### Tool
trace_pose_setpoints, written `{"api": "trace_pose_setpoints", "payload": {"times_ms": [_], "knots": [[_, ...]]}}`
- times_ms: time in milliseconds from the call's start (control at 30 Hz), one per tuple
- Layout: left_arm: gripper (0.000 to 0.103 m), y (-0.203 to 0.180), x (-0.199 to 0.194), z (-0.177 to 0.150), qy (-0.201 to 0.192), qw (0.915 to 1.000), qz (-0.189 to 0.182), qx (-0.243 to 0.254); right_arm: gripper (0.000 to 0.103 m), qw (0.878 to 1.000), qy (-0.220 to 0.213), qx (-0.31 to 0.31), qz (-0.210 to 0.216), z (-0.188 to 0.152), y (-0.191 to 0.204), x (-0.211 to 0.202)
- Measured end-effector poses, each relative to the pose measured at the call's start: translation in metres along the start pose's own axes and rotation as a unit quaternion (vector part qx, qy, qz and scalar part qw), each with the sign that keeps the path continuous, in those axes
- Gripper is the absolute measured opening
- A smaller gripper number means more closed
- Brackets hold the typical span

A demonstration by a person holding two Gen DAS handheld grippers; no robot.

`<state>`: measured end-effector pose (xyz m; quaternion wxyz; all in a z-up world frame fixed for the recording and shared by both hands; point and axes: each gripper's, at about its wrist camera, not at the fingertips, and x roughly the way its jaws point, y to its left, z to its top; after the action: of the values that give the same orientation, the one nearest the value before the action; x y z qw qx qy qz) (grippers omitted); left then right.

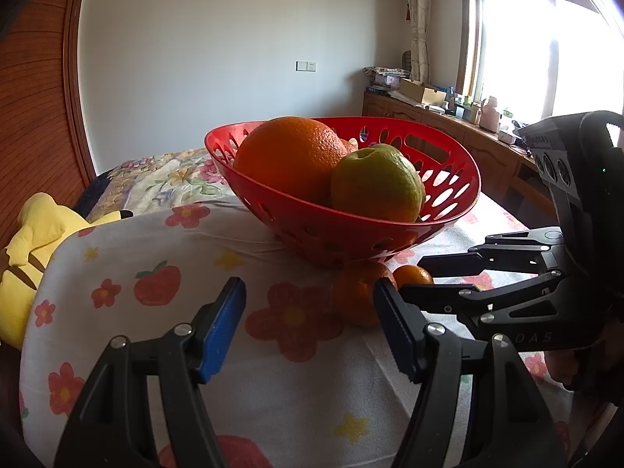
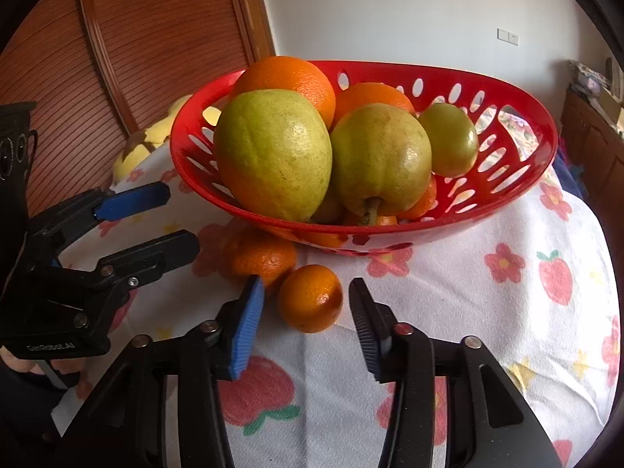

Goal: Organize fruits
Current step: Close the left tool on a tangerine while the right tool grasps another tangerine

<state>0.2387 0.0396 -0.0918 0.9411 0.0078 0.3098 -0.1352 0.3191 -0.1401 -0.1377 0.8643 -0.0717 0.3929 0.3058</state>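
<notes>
Floral cloth (image 2: 487, 312) is covering the table, red basket (image 2: 518, 117) is sitting on it holding 2 pears (image 2: 273, 156), oranges (image 2: 296, 78) and a green fruit (image 2: 452, 140). 2 tangerines are lying on the cloth just in front of the basket. Right gripper (image 2: 306, 308) is straddling the nearer tangerine (image 2: 310, 298), jaws spread, not touching it. Left gripper (image 1: 308, 327) is hovering beside, jaws spread, empty.
</notes>
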Motion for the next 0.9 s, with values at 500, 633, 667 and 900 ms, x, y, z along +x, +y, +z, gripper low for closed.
{"api": "trace_pose_setpoints", "payload": {"times_ms": [500,633,667,900], "knots": [[0.068,-0.004,0.0,0.008,0.018,0.9994,-0.027,-0.008,0.033,1.0,-0.015,-0.007,-0.026,-0.021,-0.011,-0.029],[0.068,-0.012,0.004,0.011,0.031,0.9989,-0.034,-0.002,0.034,0.999,-0.016,-0.004,-0.034,-0.029,-0.019,-0.037],[0.068,-0.014,0.006,0.012,0.038,0.9987,-0.035,0.002,0.034,0.999,-0.017,-0.004,-0.037,-0.032,-0.021,-0.039],[0.068,-0.029,0.029,0.017,0.084,0.9955,-0.041,0.015,0.034,0.999,-0.018,0.003,-0.044,-0.043,-0.032,-0.048]]}}
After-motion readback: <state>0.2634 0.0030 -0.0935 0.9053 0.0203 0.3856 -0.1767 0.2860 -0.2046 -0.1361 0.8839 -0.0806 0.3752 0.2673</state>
